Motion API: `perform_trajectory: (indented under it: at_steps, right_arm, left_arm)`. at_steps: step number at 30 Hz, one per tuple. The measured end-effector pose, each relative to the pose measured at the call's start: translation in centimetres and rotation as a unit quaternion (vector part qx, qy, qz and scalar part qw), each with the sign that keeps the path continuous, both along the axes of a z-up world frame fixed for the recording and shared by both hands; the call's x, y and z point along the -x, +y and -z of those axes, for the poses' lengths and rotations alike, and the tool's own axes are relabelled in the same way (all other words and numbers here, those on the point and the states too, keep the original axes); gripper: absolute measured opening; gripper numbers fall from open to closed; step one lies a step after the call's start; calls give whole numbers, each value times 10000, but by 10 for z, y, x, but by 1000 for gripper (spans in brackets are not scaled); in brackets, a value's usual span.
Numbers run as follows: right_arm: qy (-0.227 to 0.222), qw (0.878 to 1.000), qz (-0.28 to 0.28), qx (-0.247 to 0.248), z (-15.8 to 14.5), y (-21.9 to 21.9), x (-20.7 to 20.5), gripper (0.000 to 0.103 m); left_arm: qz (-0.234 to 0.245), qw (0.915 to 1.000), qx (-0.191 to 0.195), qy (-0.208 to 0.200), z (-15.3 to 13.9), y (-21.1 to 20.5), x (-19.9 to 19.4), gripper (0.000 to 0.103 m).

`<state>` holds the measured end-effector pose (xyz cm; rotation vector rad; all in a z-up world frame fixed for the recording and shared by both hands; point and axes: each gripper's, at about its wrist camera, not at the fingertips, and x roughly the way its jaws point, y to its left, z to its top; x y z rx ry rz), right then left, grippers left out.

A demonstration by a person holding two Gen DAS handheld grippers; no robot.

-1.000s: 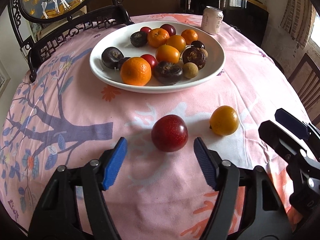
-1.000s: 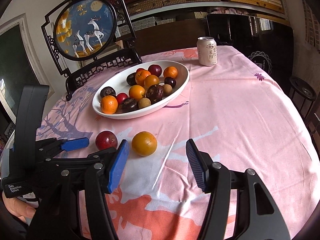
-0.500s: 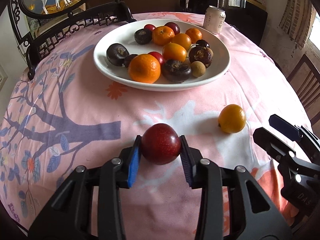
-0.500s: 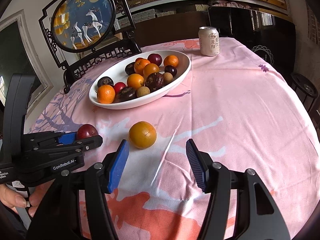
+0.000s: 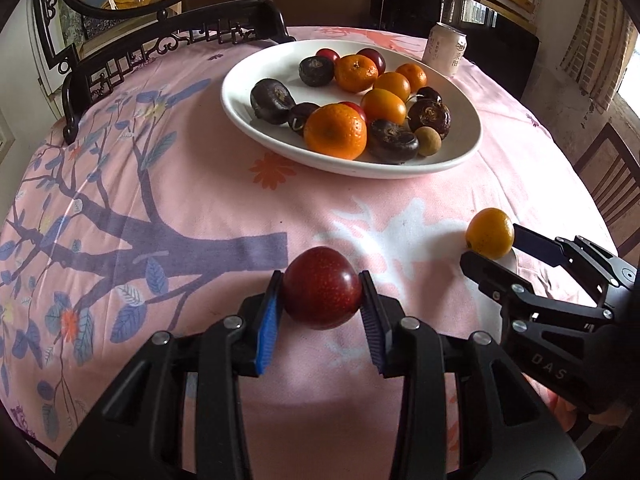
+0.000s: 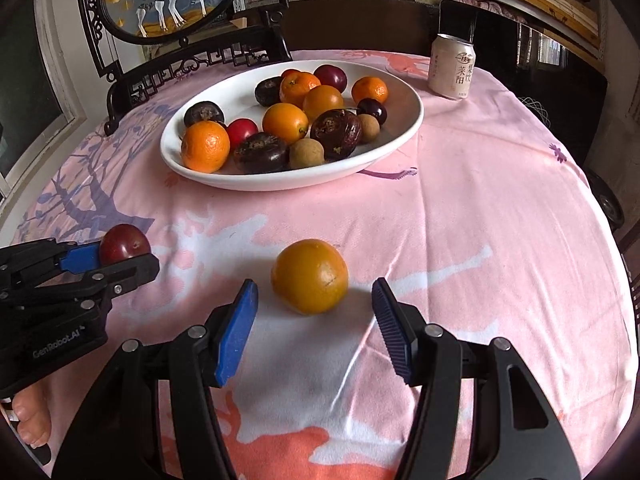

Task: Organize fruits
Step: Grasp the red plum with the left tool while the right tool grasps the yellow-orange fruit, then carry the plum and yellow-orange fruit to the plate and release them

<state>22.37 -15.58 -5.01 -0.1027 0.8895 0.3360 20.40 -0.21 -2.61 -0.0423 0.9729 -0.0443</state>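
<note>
Red plum (image 5: pixel 322 293) sits clamped between your left gripper's (image 5: pixel 321 309) blue pads, near the plate (image 5: pixel 256 120) of fruit. Your right gripper (image 6: pixel 314 322) is spread wide around the orange (image 6: pixel 309 276), pads clear of it on both sides; the orange rests on the cloth (image 6: pixel 460 220), nearer you than the plate and right of the plum.

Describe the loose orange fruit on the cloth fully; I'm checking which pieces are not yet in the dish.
The orange fruit is round, smooth and yellow-orange, with a thin dark scratch on its skin. It sits on the pink tablecloth, apart from the white dish. The right gripper is open, its blue-padded fingers on either side of the fruit, not touching it.
</note>
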Motion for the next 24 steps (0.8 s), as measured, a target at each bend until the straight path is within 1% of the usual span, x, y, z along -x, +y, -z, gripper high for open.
perform_trajectory:
  at_steps: [2,4,6,10,14,17,20,24]
  right_arm:
    - [-54,9999,69,69,0,4,-4,50]
    - [-77,9999,40,71,0,6,-7,37]
    - [-72,9999,86,83,-1,6,-7,37]
    - [-28,9999,115,-98,-4,0,2,37]
    - [-185,9995,49,-268,-17,-7,15,37]
    - [-373,9985,-23,-405,-33,-11,20,37]
    - [-609,9965,-76,-574,-52,-12,18,38]
    - [-885,9934,-133,-714,-73,-7,5,38]
  left_arm:
    - [-85,10000,-1,-8,0,4,-2,38]
    - [-139,9999,0,-17,0,7,-4,38]
    - [-159,9999,-6,-22,0,8,-4,38]
    - [-165,9998,-56,-24,-1,6,-2,38]
    - [-116,9999,-5,-34,-10,3,1,38]
    - [-68,9999,54,-117,-23,1,2,38]
    - [-23,9998,-23,-187,-38,-1,-4,38]
    - [-91,9993,-143,-338,-59,-1,-23,38]
